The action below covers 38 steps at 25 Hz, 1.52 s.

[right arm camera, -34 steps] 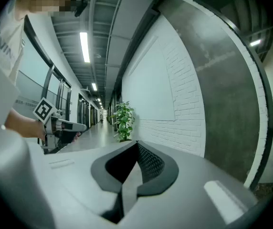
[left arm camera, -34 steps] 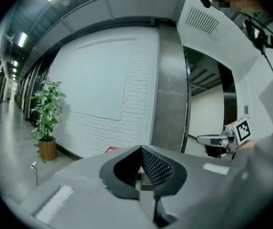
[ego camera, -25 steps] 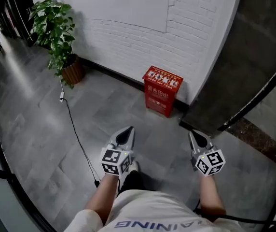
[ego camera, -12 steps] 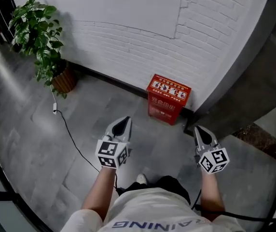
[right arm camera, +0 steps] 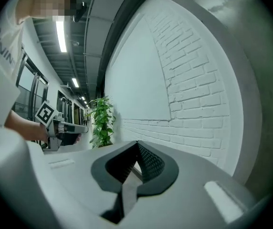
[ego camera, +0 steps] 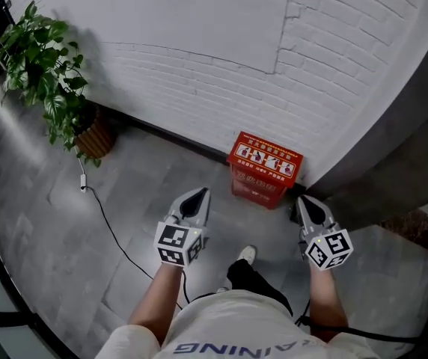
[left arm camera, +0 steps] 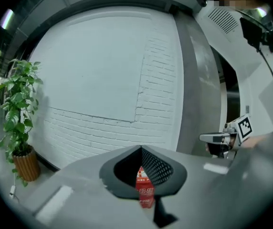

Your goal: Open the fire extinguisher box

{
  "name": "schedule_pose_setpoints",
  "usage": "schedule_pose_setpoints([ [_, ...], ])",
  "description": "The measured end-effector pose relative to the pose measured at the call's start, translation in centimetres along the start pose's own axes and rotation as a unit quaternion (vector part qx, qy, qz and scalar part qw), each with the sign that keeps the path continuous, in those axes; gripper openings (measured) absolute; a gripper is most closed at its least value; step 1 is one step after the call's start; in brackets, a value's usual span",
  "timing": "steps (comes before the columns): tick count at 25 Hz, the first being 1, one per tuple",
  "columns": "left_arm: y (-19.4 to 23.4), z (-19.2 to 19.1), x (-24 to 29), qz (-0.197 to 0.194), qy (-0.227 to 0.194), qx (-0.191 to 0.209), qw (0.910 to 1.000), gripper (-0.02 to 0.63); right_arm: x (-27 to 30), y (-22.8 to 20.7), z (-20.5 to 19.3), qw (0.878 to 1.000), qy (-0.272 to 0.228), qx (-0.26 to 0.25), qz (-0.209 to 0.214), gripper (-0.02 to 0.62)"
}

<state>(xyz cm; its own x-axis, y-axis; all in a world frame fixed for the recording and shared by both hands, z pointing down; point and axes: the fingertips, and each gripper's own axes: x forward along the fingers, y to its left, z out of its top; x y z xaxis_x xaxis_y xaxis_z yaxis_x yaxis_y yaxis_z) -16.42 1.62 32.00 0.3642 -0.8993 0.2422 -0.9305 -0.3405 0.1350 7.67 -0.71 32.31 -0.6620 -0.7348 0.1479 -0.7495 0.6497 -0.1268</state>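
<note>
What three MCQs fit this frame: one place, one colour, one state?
1. Where is the box?
A) against the brick wall
B) on a shelf
C) on a stair

2. Box colour?
A) green
B) red
C) white

3. Jaws of the left gripper?
A) wide apart
B) closed on a handle
C) together, empty

Answers:
1 A, it stands on the floor at the wall's foot.
2 B, its lid and front are red.
3 C, the tips meet with nothing between.
</note>
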Motion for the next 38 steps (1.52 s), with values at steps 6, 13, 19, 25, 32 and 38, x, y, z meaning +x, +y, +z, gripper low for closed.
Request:
schedule_pose_setpoints([
  [6, 0.1, 1.1, 8.2, -0.034, 0.020, 0.038, 0.9985, 0.004, 5.6, -4.7, 0.5, 1.000, 0.001, 0.012, 0.008, 0.005],
  [13, 1.2, 1.0, 15.1, -0.062, 0.046, 0.043, 0.9961, 0.003, 8.5, -8.1, -0.2, 0.999, 0.014, 0.029, -0.012, 0.005],
  [19, 4.5, -0.2, 20.9, -0.089, 0.064, 0.051, 0.9926, 0.003, 9.7, -10.5, -1.7, 0.996, 0.036, 0.044, -0.070, 0.005],
  [25, 9.2, -4.2, 25.4, -0.123, 0.097, 0.055, 0.9861, 0.003, 13.1, -12.0, -4.4, 0.989, 0.039, 0.068, -0.129, 0.005],
  [32, 11.1, -12.1, 29.2, -0.129, 0.131, 0.070, 0.9804, 0.003, 16.4, -14.9, -11.7, 0.981, 0.061, 0.077, -0.169, 0.005],
  [38, 13.2, -19.8, 31.4, -0.104, 0.144, 0.057, 0.9823, 0.003, 16.1, -16.1, -18.2, 0.979, 0.070, 0.082, -0.172, 0.005],
])
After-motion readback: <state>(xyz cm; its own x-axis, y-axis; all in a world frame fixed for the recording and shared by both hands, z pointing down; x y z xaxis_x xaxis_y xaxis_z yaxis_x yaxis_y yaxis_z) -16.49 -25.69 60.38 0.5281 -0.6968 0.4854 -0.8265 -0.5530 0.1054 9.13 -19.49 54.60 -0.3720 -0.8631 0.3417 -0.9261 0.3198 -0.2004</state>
